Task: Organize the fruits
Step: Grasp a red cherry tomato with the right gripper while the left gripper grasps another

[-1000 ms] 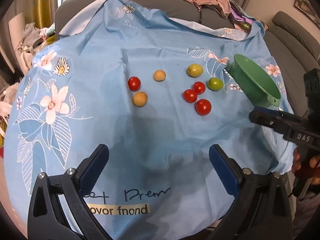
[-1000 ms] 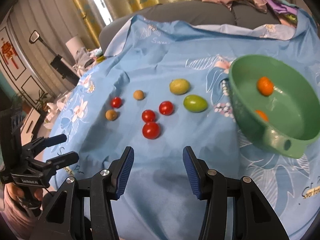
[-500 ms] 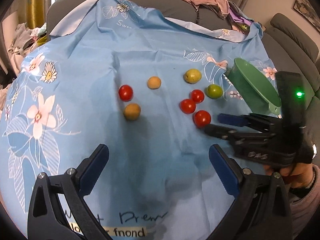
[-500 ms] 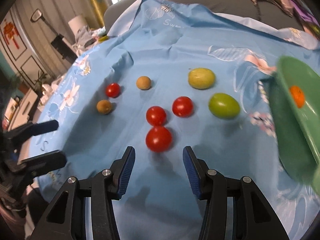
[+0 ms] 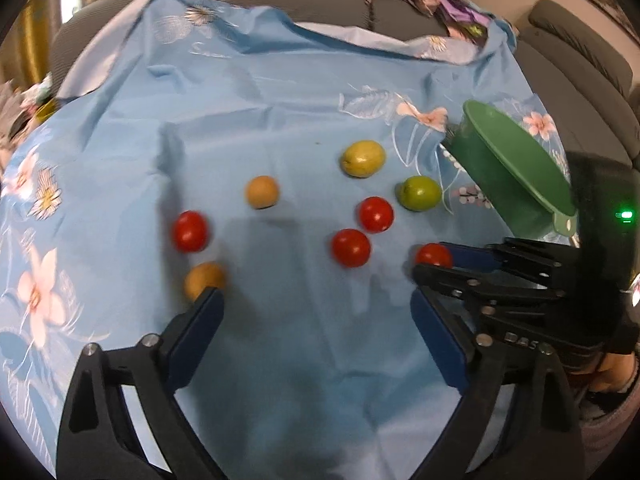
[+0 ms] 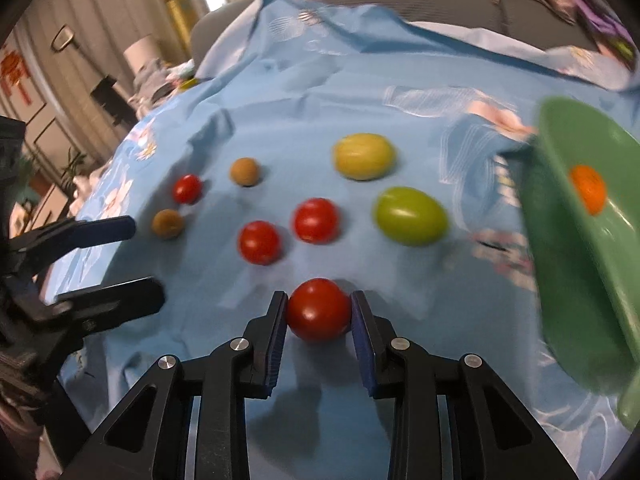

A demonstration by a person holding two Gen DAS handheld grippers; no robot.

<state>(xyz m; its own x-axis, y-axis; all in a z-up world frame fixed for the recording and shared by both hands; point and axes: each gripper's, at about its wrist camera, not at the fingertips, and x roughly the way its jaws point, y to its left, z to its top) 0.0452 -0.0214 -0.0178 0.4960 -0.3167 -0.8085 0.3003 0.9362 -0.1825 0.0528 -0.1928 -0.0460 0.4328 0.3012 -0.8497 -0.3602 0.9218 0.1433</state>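
I see bare blue cloth (image 5: 312,352) across the lower centre of the left wrist view, between the fruit cluster and the frame's bottom edge; the cloth's far edge folds against a grey sofa (image 5: 332,4) at the top. The green bowl (image 6: 580,280) fills the right side of the right wrist view, tilted, with an orange fruit (image 6: 587,194) inside.

My right gripper (image 6: 319,314) has its blue pads touching both sides of a red tomato (image 6: 319,309) at lower centre, clenched on it against the cloth. Two further tomatoes (image 6: 259,242) lie just beyond, a green fruit (image 6: 410,216) to their right and a yellow fruit (image 6: 364,156) above that.

My left gripper (image 5: 316,312) stands wide apart, grasping nothing; its left pad sits just beside a brown fruit (image 5: 202,280).
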